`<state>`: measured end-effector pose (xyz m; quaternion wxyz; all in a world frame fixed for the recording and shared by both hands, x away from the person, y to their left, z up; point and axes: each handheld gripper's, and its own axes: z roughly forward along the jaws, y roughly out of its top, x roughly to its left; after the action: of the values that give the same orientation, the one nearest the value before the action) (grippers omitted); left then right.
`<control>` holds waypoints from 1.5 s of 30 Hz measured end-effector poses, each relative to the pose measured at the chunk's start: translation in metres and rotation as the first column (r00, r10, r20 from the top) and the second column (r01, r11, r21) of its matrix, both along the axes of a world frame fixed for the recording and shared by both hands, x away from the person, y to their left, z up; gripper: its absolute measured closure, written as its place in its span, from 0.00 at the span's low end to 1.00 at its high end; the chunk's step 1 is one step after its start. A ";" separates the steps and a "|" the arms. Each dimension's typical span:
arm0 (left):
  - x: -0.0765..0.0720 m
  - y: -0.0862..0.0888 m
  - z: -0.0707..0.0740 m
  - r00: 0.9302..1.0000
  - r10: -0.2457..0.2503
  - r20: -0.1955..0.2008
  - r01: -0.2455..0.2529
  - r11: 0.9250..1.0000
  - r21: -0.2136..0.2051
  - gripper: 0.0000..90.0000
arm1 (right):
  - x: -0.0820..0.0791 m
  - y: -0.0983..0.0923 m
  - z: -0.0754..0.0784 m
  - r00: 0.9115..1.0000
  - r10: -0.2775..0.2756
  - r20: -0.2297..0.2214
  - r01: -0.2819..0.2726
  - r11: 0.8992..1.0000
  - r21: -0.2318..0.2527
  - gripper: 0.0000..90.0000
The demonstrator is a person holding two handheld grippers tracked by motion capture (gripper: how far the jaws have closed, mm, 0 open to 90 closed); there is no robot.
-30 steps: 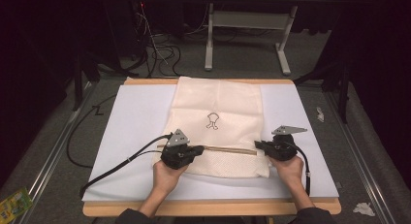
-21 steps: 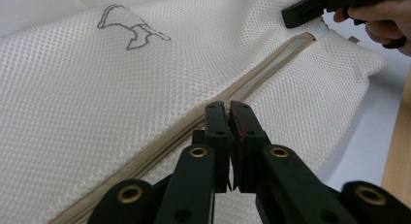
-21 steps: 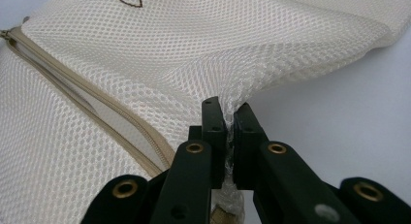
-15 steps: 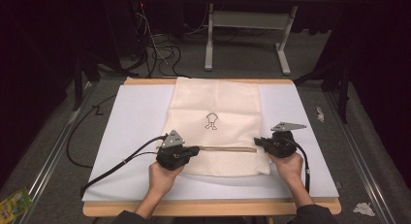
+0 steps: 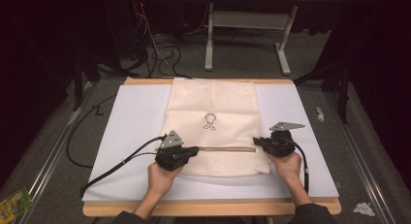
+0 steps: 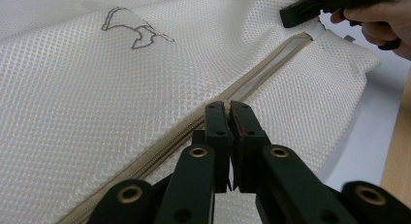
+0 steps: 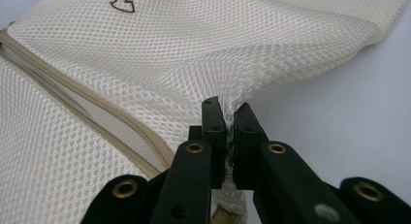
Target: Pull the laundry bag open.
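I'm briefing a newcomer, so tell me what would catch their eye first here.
A cream mesh bag with a small embroidered figure lies mid-table on a white sheet. The left tongs are shut on its zipper, partly open at the far end, while the right tongs pinch the mesh at the bag's right edge.

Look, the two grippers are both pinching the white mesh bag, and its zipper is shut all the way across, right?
Not quite. The left gripper and right gripper both pinch the mesh bag, but the zipper is not shut all the way: the left gripper view shows it gaping open between the two grippers.
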<state>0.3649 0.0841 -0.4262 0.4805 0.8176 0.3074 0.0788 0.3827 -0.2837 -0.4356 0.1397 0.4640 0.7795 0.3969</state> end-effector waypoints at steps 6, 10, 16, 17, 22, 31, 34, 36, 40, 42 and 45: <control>0.000 0.001 0.002 1.000 0.001 -0.006 -0.001 1.000 0.000 0.97 | 0.000 0.000 0.000 1.000 0.005 0.007 -0.005 1.000 0.002 0.97; -0.001 0.005 0.003 1.000 0.010 0.005 -0.010 1.000 0.010 0.97 | 0.001 -0.001 -0.001 1.000 0.005 0.006 -0.005 1.000 0.001 0.98; 0.000 0.009 0.004 1.000 0.018 0.000 -0.018 1.000 0.001 0.97 | 0.001 0.000 -0.001 1.000 0.001 0.002 -0.001 1.000 -0.002 0.98; 0.000 0.010 0.004 1.000 0.020 0.003 -0.020 1.000 0.003 0.97 | 0.001 0.000 -0.001 1.000 0.001 0.001 -0.001 1.000 0.000 0.98; -0.001 0.014 0.006 0.999 0.032 0.009 -0.032 0.999 -0.006 0.97 | 0.001 0.000 -0.001 1.000 0.005 0.004 -0.005 1.000 -0.001 0.98; -0.001 0.019 0.008 0.999 0.040 0.011 -0.040 0.999 -0.012 0.97 | 0.001 0.000 -0.001 1.000 0.004 0.000 -0.004 1.000 -0.001 0.98; -0.001 0.023 0.009 0.999 0.048 0.011 -0.047 0.999 -0.016 0.97 | 0.001 -0.001 -0.001 1.000 0.004 0.005 -0.004 1.000 0.001 0.97; -0.001 0.024 0.009 0.999 0.052 0.009 -0.052 0.998 -0.020 0.97 | 0.001 -0.001 -0.001 1.000 0.005 0.005 -0.005 1.000 -0.002 0.98; -0.002 0.025 0.010 0.999 0.050 0.011 -0.049 0.999 -0.018 0.97 | 0.001 -0.001 -0.001 1.000 0.007 0.003 -0.007 1.000 0.001 0.97; -0.002 0.026 0.011 0.999 0.052 0.012 -0.052 0.998 -0.022 0.97 | 0.001 0.000 -0.002 1.000 0.008 -0.005 -0.008 1.000 -0.003 0.97; -0.002 0.027 0.010 0.999 0.050 0.013 -0.050 0.999 -0.022 0.97 | 0.002 0.001 -0.001 1.000 0.012 -0.001 -0.012 1.000 -0.004 0.97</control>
<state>0.3625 0.1113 -0.4159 0.4893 0.8038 0.3255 0.0928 0.3843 -0.2827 -0.4368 0.1380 0.4592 0.7830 0.3962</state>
